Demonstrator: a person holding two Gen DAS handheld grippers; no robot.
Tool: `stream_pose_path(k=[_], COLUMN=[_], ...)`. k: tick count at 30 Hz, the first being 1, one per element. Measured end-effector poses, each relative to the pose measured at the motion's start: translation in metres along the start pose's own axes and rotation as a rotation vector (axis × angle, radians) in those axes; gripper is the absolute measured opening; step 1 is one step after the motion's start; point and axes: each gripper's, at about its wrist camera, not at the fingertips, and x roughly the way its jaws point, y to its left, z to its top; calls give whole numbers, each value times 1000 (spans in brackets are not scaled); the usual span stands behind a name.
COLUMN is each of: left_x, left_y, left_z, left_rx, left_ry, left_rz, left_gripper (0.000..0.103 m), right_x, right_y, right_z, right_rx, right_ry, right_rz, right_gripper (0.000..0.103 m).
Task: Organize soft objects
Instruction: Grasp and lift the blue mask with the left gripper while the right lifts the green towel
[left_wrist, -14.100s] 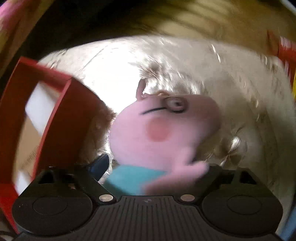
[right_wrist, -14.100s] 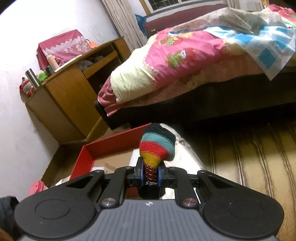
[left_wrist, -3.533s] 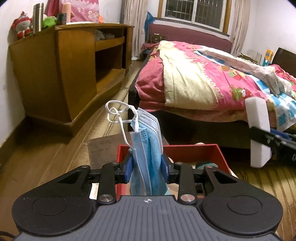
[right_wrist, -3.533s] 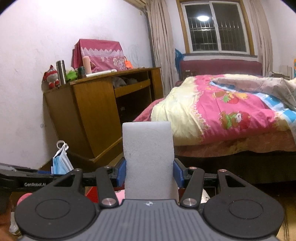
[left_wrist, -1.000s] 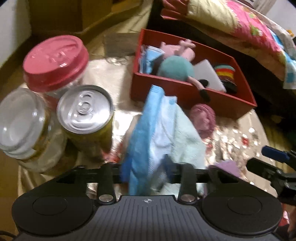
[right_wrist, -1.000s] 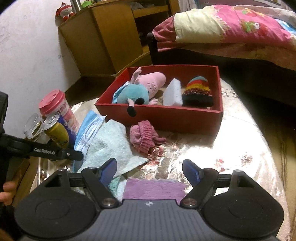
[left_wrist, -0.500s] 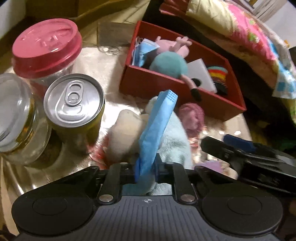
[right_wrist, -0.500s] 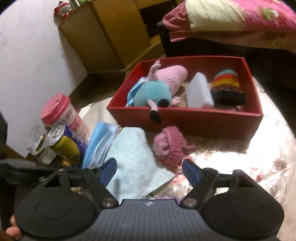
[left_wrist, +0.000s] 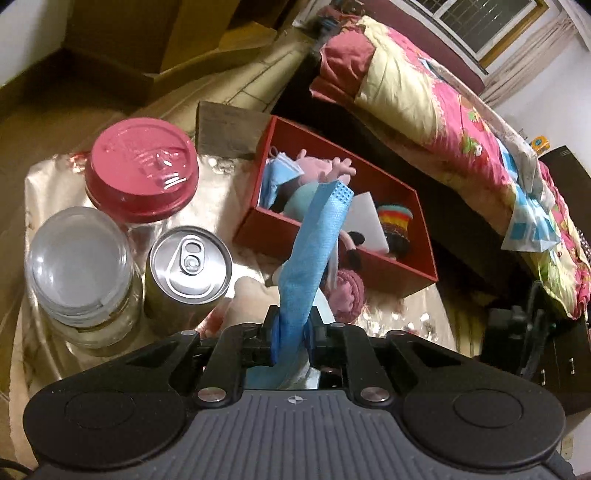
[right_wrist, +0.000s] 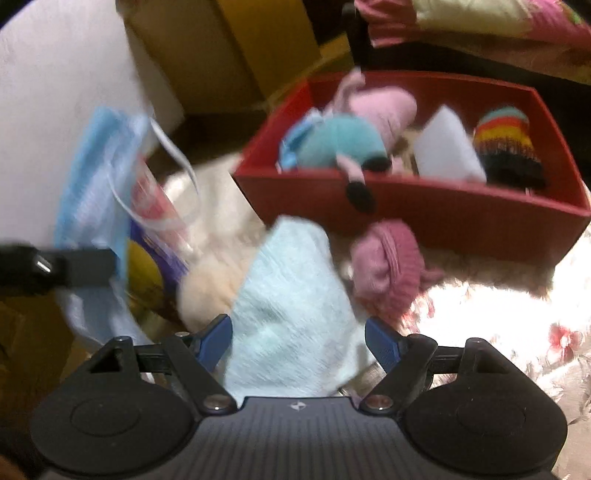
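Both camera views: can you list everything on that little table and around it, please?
red box: one, red, far side of table
plush toy: one, pink and teal, in box
white block: one, in box
striped knit hat: one, rainbow and black, in box
pink knit hat: one, on table before box
light blue cloth: one, on table
jar with red lid: one
clear jar: one
can: one, silver top
bed: one, pink quilt
left gripper: shut on blue face mask
right gripper: jaws closing over the cloth, not gripping
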Motion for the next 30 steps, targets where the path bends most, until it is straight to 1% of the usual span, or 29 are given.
stream_pose_path(k=[1, 2, 3, 4, 6, 9, 11, 16, 19, 24, 30], left_x=[1, 2, 3, 3, 3, 2, 1, -1, -3, -8, -10], left_y=[0, 0, 1, 1, 0, 1, 1, 0, -5, -13, -21], left_z=[0, -1, -1, -1, 0, 1, 1, 4, 5, 8, 14], left_rx=[3, 9, 9, 7, 9, 8, 10, 14, 30, 55, 62], left_ry=[4, 9, 11, 13, 11, 4, 1, -10, -25, -58, -92], left_rz=[5, 8, 9, 6, 3, 1, 0, 2, 3, 7, 6], left_gripper=[12, 13, 13, 13, 14, 14, 15, 15, 15, 15, 16], right_x=[4, 5, 4, 0, -8, -10, -15, -44, -64, -92, -114], right_y=[-3, -4, -8, -9, -10, -21, -26, -32, -37, -45, -55], right_z=[-3, -4, -3, -2, -1, -2, -3, 5, 8, 12, 11], right_rx=[10, 31, 59, 77, 65, 129, 155, 189, 203, 216, 216], right_ry=[16, 29, 42, 50, 35, 58, 50, -22, -69, -137, -218], right_rz=[16, 54, 103, 133, 130, 178, 195, 255, 275, 281, 242], right_gripper=[36, 26, 10, 6, 0, 0, 0, 0, 0, 0, 0])
